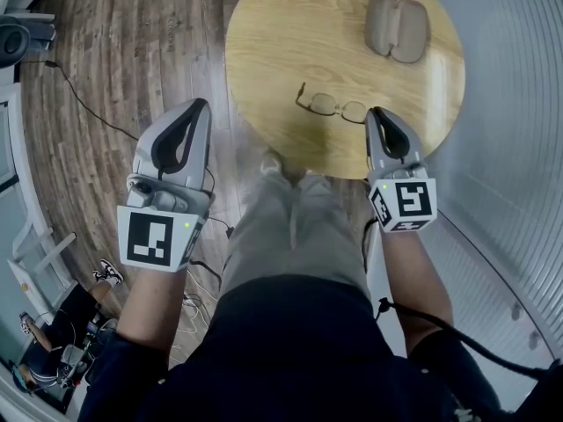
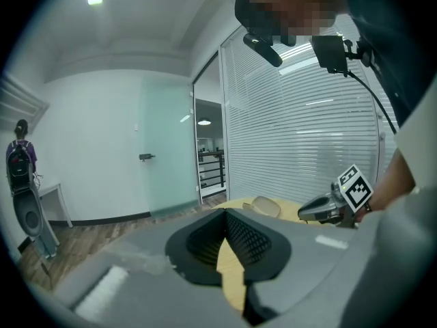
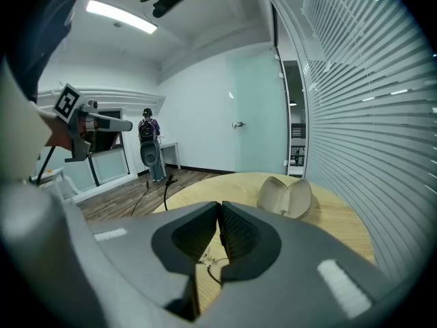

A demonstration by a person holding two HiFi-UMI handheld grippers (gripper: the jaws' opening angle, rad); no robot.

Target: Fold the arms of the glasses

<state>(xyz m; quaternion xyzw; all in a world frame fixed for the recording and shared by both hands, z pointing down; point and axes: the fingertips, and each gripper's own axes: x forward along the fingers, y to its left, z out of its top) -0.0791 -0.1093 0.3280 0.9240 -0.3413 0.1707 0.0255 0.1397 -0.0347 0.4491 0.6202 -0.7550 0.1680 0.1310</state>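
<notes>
Right tongs (image 3: pixel 218 206) closed above glasses (image 1: pixel 332 105); case (image 1: pixel 398 26) open, seemingly empty.

The person wears a dark top (image 1: pixel 290 341) and khaki trousers (image 1: pixel 295 227); grey left gripper (image 1: pixel 201 104) and right gripper (image 1: pixel 376 112) bear black-and-white marker cubes (image 1: pixel 151 238); black cable (image 1: pixel 457 341) at four o'clock

Thin-rimmed glasses (image 1: pixel 332 105) lie on round wooden table (image 1: pixel 264 25) near front edge; one arm visibly unfolded.
</notes>
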